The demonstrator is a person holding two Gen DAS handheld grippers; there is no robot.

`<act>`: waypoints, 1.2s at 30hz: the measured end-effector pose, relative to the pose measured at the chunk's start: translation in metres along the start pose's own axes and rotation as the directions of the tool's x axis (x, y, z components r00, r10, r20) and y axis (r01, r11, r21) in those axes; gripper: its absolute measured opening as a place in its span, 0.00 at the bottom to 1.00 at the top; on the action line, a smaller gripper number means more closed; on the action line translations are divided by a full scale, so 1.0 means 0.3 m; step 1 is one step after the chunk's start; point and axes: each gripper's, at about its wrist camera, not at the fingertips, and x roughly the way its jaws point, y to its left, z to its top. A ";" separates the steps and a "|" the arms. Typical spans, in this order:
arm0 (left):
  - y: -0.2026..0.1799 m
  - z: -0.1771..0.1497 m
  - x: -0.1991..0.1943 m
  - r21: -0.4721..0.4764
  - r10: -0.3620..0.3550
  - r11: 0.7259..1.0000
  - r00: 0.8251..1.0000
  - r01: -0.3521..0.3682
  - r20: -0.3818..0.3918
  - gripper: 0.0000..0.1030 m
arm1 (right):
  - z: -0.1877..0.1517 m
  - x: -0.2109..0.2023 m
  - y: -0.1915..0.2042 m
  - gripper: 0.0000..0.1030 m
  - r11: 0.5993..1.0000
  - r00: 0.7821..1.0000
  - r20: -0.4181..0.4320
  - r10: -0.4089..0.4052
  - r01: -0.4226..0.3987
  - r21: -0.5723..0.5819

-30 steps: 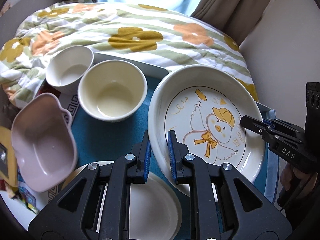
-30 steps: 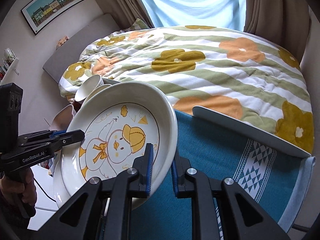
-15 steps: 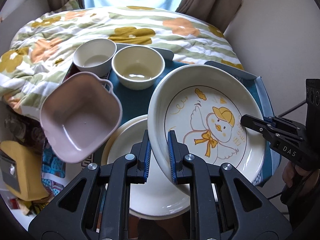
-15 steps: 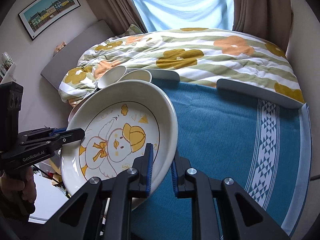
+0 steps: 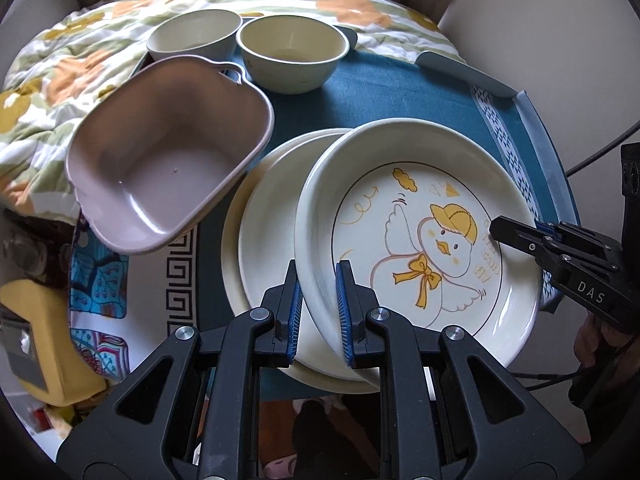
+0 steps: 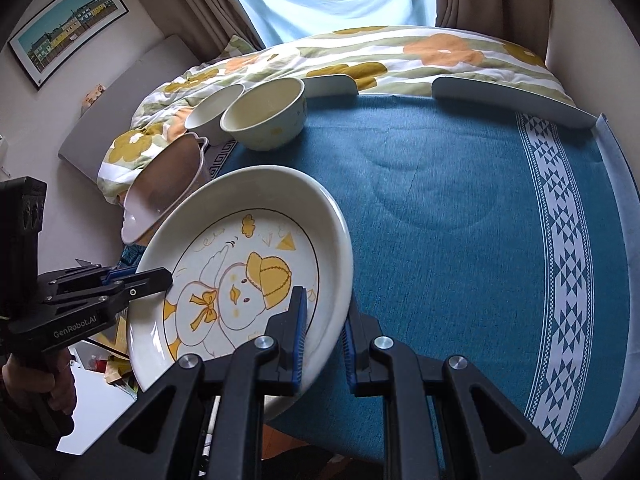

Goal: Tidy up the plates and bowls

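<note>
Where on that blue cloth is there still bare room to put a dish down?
The blue cloth lies bare from the duck plate across to its white patterned band, back to the raised table edge. The other side is crowded: two round bowls, a pink square bowl and a plain plate cluster together.

The left gripper clamps the rim of the duck plate (right gripper opposite), tilted over 1 plain plate beside the pink bowl.
</note>
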 end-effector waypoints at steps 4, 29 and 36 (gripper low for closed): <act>0.011 0.003 0.036 -0.005 0.015 1.000 1.000 -0.015 -0.003 0.14 | 0.002 0.021 0.009 0.15 1.000 1.000 0.003 -0.017 0.017 -0.019; -0.105 0.034 0.108 0.176 0.317 0.932 0.948 -0.317 0.024 0.18 | 0.035 0.068 0.029 0.15 0.990 0.999 -0.019 -0.037 0.034 -0.139; -0.125 0.029 0.107 0.225 0.393 0.892 0.919 -0.392 0.042 0.17 | 0.043 0.094 0.047 0.15 0.985 0.999 -0.032 -0.043 0.037 -0.168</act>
